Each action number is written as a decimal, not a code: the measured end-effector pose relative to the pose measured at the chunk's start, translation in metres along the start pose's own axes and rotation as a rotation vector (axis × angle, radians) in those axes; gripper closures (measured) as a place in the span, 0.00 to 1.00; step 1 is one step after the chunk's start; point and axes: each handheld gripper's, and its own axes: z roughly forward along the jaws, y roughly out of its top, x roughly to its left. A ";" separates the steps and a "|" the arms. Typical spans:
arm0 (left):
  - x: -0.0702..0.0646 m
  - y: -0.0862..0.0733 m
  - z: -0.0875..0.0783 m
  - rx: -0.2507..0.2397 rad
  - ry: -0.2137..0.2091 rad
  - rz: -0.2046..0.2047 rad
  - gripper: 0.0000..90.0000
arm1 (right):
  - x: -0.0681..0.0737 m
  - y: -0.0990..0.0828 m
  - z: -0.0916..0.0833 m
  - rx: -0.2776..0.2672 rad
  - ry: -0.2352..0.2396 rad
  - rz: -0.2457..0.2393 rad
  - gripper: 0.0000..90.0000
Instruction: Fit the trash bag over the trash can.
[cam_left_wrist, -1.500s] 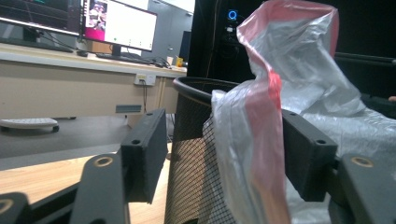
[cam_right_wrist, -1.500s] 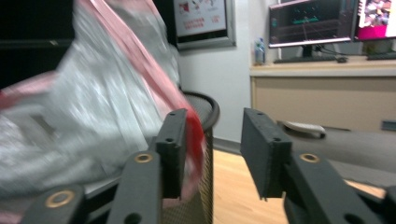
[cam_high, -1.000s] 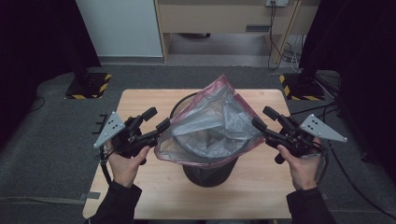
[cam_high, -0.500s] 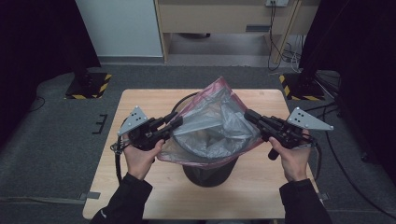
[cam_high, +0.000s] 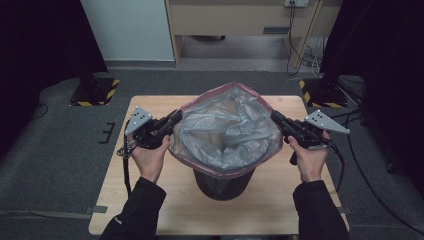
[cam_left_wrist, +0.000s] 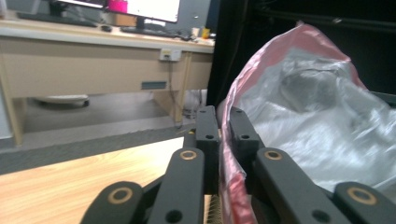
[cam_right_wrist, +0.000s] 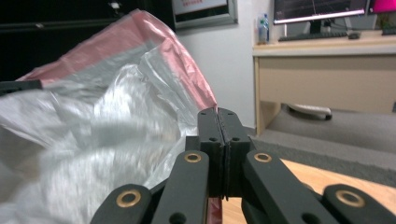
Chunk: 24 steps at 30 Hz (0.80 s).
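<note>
A translucent grey plastic bag (cam_high: 227, 130) with a pink rim lines a dark round bin (cam_high: 220, 182) in the middle of the wooden table (cam_high: 150, 200). Its mouth is stretched wide between my two grippers. My left gripper (cam_high: 176, 116) is at the bag's left edge. In the left gripper view, its jaws (cam_left_wrist: 225, 116) have just been closing and the pink rim of the bag (cam_left_wrist: 317, 130) is pinched between them. My right gripper (cam_high: 274, 116) holds the right edge. In the right gripper view, its jaws (cam_right_wrist: 218, 114) are pressed together on the film of the bag (cam_right_wrist: 93, 121).
A wooden desk (cam_high: 240, 20) stands behind the table, with cables (cam_high: 295, 45) hanging at its right. Two black-and-yellow striped bases (cam_high: 95, 92) sit on the grey floor at the table's back corners. Dark curtains flank both sides.
Both grippers moved inward to the bag's rim and went from open to shut on it. The bag's mouth now spreads wider between them.
</note>
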 end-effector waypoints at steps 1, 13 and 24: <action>0.001 -0.002 0.002 0.002 0.008 0.004 0.93 | -0.002 -0.004 0.004 0.004 -0.004 -0.003 0.99; 0.010 -0.031 0.024 0.133 -0.049 -0.033 0.97 | -0.007 -0.029 0.027 0.061 -0.018 -0.007 0.99; 0.038 -0.011 0.002 -0.076 -0.052 -0.050 0.57 | -0.020 -0.009 0.011 -0.031 -0.003 0.007 0.63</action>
